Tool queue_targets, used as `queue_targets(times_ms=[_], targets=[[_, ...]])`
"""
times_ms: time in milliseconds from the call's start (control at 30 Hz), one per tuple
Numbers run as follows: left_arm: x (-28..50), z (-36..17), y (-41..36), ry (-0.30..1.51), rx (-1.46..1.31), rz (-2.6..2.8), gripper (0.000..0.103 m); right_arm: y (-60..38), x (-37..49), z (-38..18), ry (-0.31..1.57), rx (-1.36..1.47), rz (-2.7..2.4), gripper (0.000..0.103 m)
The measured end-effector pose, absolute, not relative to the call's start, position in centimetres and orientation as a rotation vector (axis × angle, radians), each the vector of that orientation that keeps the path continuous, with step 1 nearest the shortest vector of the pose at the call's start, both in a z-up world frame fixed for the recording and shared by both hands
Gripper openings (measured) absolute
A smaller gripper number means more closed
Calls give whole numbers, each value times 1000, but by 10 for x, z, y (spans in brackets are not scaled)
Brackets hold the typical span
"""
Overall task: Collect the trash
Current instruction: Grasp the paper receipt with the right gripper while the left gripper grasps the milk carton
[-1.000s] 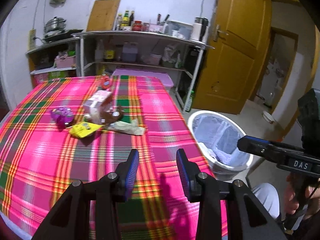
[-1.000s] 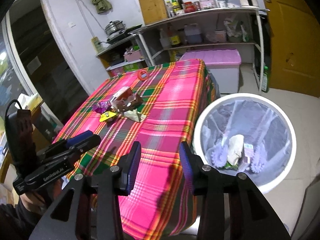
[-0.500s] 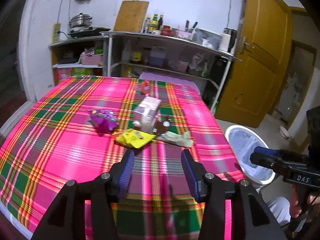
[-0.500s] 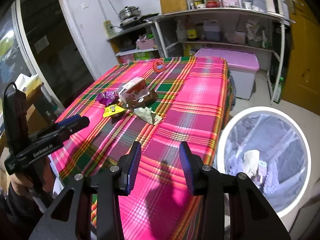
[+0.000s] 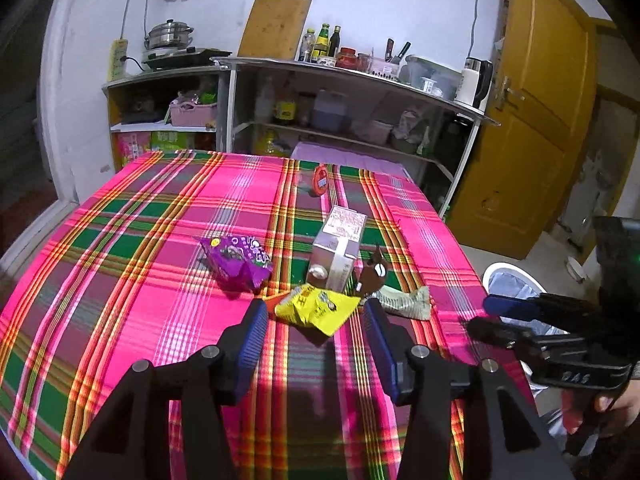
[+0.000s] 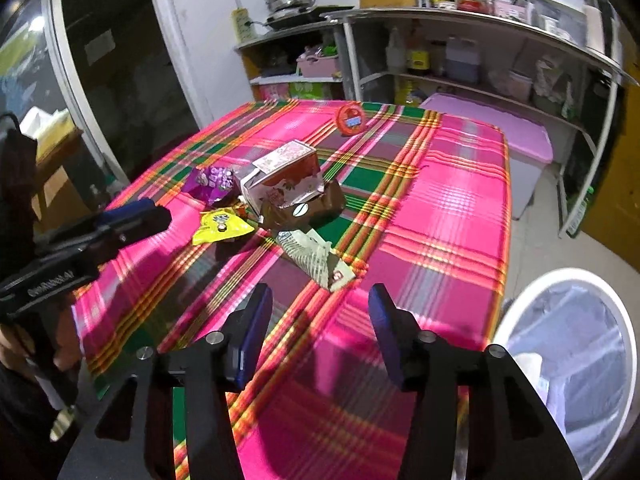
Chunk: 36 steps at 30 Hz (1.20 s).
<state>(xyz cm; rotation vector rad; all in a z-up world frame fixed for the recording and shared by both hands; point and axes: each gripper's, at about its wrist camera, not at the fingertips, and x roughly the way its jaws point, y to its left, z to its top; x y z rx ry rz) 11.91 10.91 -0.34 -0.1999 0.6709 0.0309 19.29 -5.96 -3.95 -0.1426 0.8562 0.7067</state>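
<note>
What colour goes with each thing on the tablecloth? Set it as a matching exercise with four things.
Things:
1. Crumpled bag
2. Flat packet
3. Round tin
4. Wrapper with a white oval

Colours:
a. brown
b. yellow
c. purple
d. red

Pairs: 1-c, 2-b, 3-d, 4-a

Woven plaid tablecloth [image 5: 120,280], matt; glossy foil yellow wrapper [image 5: 316,308]; paper carton [image 5: 340,248]; wood door [image 5: 532,120].
</note>
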Motion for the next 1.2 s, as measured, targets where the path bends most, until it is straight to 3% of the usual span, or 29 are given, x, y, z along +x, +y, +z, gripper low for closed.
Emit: queue_targets(times_ms=[533, 667, 733, 833, 1200], targets=[[143, -7, 125, 674, -228, 19, 50, -15, 230, -68, 891, -275, 732, 51], [151, -7, 125, 677, -224, 11, 50, -12, 227, -70, 895, -288, 755, 29], [156, -7, 123, 680, -218, 2, 50, -14, 225, -70, 900, -285, 758, 28], [166, -8, 118, 686, -205, -12, 59, -21, 220, -68, 914, -265, 768, 28], [205, -26, 99, 745, -181, -44, 59, -50, 204, -64, 938, -170, 768, 27]])
